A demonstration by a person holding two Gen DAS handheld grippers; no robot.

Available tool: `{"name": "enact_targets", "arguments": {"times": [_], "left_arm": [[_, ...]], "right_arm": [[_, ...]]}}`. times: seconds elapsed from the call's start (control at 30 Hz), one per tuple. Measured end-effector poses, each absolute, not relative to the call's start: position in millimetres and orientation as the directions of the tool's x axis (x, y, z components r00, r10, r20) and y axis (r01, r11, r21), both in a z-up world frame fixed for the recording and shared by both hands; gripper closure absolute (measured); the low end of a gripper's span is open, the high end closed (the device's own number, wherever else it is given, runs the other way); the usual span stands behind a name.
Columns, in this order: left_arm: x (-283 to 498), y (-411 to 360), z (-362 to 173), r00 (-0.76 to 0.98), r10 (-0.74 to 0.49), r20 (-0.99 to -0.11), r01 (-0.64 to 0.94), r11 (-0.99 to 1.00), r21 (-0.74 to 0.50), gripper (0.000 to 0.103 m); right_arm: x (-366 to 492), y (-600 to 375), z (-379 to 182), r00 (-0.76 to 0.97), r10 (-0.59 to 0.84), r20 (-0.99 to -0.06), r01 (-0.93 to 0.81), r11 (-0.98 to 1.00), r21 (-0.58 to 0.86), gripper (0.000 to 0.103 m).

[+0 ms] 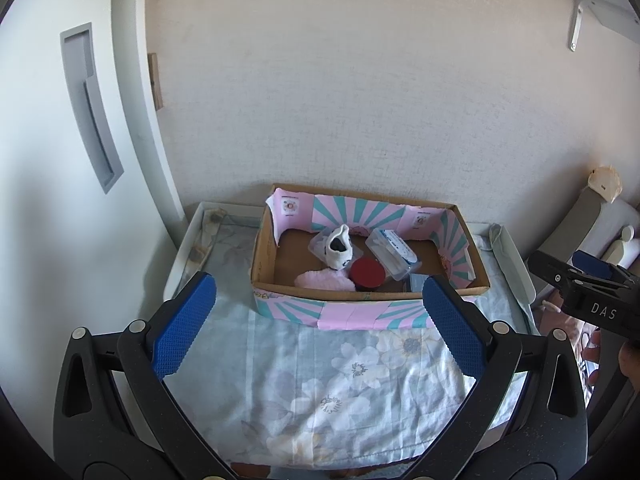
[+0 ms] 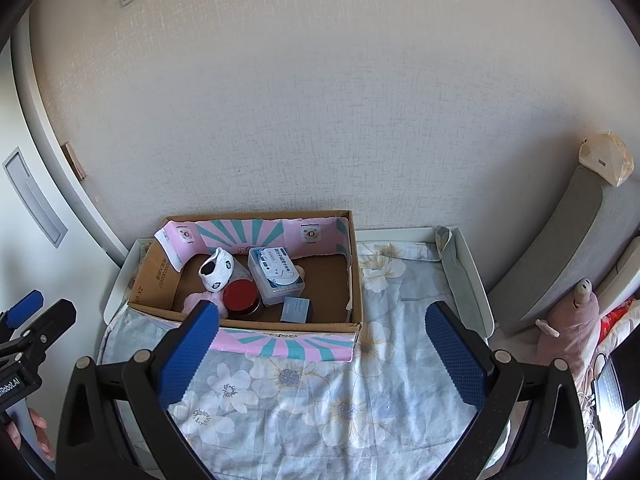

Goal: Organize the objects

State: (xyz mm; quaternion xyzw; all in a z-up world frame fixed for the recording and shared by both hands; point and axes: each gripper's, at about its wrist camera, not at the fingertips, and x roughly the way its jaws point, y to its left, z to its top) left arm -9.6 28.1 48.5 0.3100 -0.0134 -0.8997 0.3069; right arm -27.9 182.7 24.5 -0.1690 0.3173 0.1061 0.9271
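Both grippers hover above a table covered with a floral cloth (image 2: 320, 392), each with its jaws spread wide and holding nothing.

Left gripper (image 1: 318, 324): the cardboard box (image 1: 264, 256), lined and fronted with pink-and-teal paper, sits ahead of it and just beyond its fingertips, against the wall. Between the two blue pads, looking forward, the box's contents show: a white sock with dark print (image 1: 339, 249) standing up, a pink fluffy item (image 1: 324, 280) nearest the front wall, a red-lidded jar (image 1: 367, 273) beside it, and a clear plastic box (image 1: 392, 254) to the right of the jar.

Right gripper (image 2: 322, 334): the same box lies ahead and to its left, the left pad overlapping the box's front edge in the view. A small blue-grey carton (image 2: 297, 309) lies in the box, right of the jar. The cloth directly ahead of this gripper is bare. A pink plush toy (image 2: 576, 320) rests well off to its right, beyond the table's edge.
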Motion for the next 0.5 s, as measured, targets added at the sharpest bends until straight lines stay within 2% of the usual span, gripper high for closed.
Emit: {"name": "enact_targets", "arguments": {"times": [0.33,0.5], "left_arm": [[-9.3,28.7,49.5,-0.613,-0.551,-0.567,0.539,-0.816,0.209,0.0],[-7.3,35.1,53.7,-0.612,-0.58,-0.538,0.549,-0.801,0.238,0.0]], "right_arm": [[-28.0,183.3,24.0,0.777,0.095,-0.623,-0.309,0.919,-0.245,0.0],[-29.3,184.1,23.6,0.781,0.092,-0.618,-0.306,0.919,-0.249,0.0]]}}
